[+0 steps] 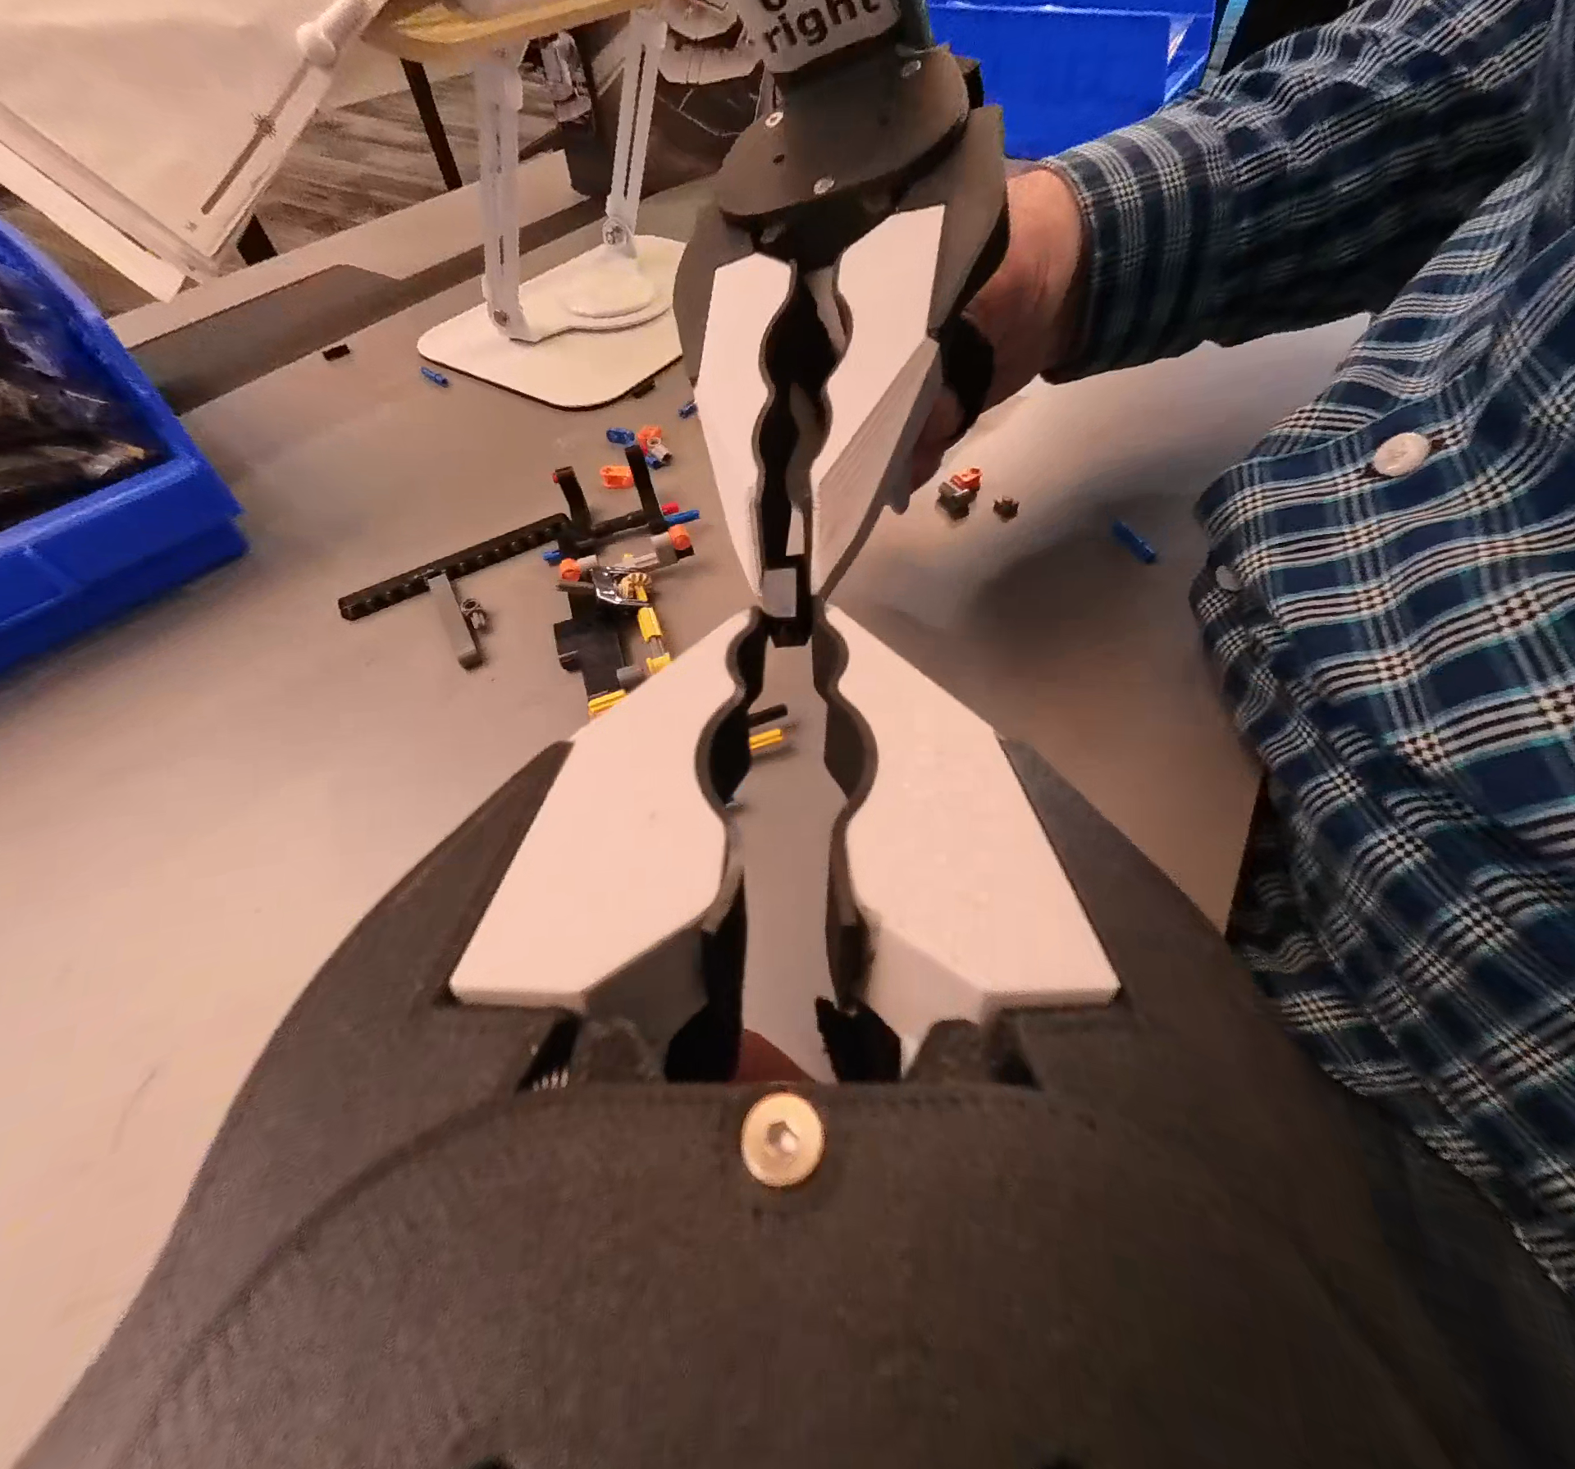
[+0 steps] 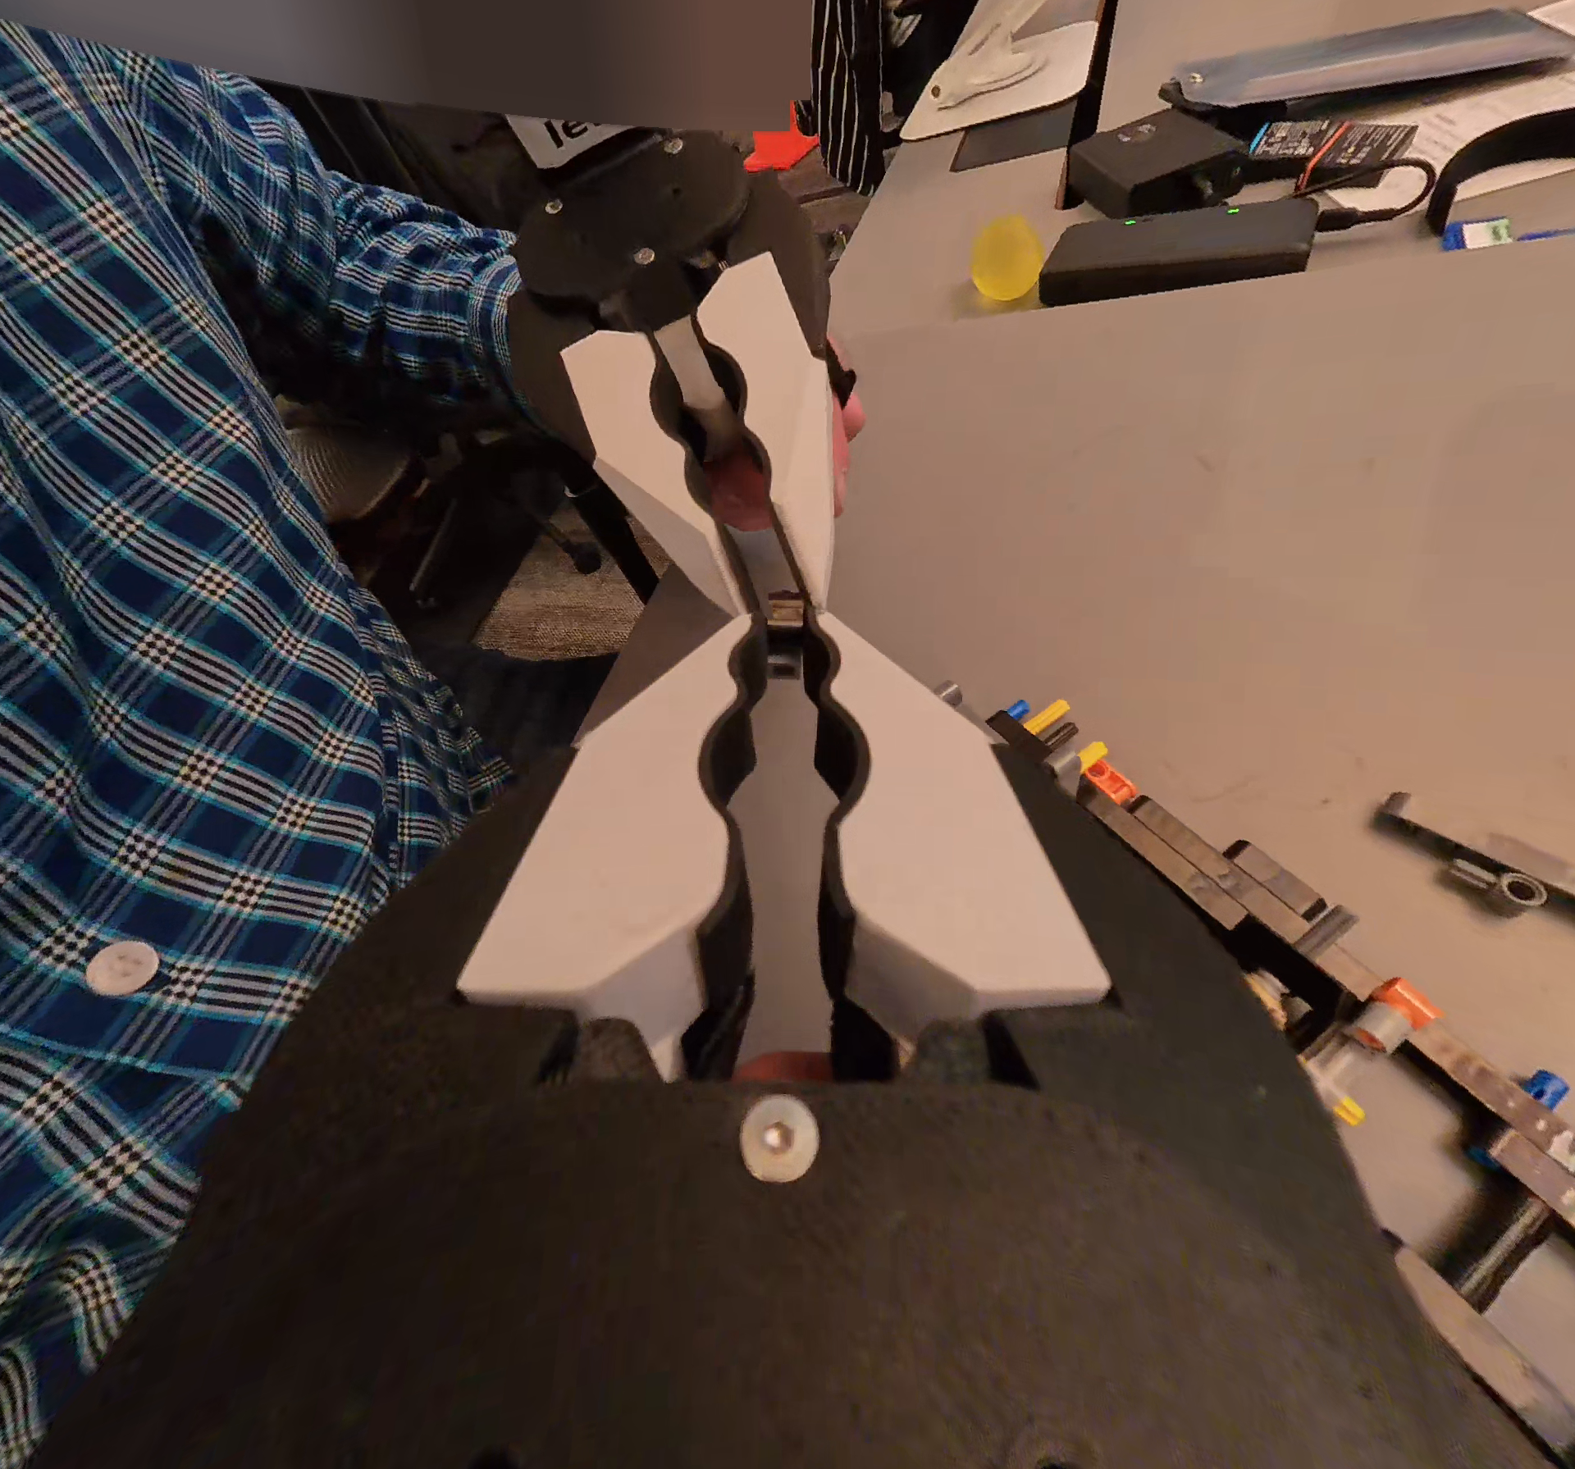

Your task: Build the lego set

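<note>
Left wrist view shows bare grey counter [image 1: 213,789] on my near left, with a blue bin [image 1: 102,508] at the far left edge and the half-built lego frame [image 1: 528,559] ahead. My left tongs [image 1: 786,634] and right tongs [image 1: 788,576] meet tip to tip above the counter, each clenched on one end of a small grey-and-black lego piece [image 1: 786,606]. My plaid sleeve [image 1: 1406,150] crowds the right.

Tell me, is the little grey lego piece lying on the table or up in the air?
Up in the air. The small grey piece is pinched between the tips of the left gripper and right gripper, above the grey table.
</note>
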Demonstrator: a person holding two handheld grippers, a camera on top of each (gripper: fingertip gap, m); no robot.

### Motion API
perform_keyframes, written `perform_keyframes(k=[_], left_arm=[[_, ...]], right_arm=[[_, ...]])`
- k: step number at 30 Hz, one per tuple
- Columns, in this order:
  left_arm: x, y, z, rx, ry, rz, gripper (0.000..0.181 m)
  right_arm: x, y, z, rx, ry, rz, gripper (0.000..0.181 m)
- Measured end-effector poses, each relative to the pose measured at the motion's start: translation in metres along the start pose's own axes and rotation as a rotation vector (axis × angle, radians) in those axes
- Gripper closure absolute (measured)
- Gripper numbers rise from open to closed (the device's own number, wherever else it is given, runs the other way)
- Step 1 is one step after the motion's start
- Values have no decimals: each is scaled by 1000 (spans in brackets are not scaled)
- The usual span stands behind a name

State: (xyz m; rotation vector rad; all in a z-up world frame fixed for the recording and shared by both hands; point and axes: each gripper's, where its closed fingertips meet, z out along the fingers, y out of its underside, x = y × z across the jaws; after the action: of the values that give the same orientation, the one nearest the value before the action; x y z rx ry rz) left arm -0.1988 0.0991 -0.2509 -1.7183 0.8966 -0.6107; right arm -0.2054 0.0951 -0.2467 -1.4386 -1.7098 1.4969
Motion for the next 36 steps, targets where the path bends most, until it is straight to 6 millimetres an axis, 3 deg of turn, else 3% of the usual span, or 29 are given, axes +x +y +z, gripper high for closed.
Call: perform_keyframes(k=[5,7,9,12,17,19,22,29,36], left_arm=[[1,3,0,-26,11,-15,174],[0,9,1,-74,-2,-5,175],[-3,22,1,-175,-37,32,175],[-6,51,3,-412,-83,136,175],[-10,67,8,-608,-137,209,175],[-9,73,8,-694,-127,206,175],[-10,76,9,-774,-136,188,175],[-16,79,12,-896,-156,127,175],[-18,82,7,-999,-142,83,175]], right_arm=[[1,5,2,-30,7,-14,175],[6,10,1,-76,38,-39,164],[12,13,-3,-107,58,-57,148],[32,26,-8,-235,132,-170,143],[55,41,-1,-400,164,-331,137],[58,38,1,-385,137,-343,136],[63,37,3,-397,94,-327,134],[67,57,6,-534,-18,-348,114],[66,68,13,-564,-64,-342,113]])
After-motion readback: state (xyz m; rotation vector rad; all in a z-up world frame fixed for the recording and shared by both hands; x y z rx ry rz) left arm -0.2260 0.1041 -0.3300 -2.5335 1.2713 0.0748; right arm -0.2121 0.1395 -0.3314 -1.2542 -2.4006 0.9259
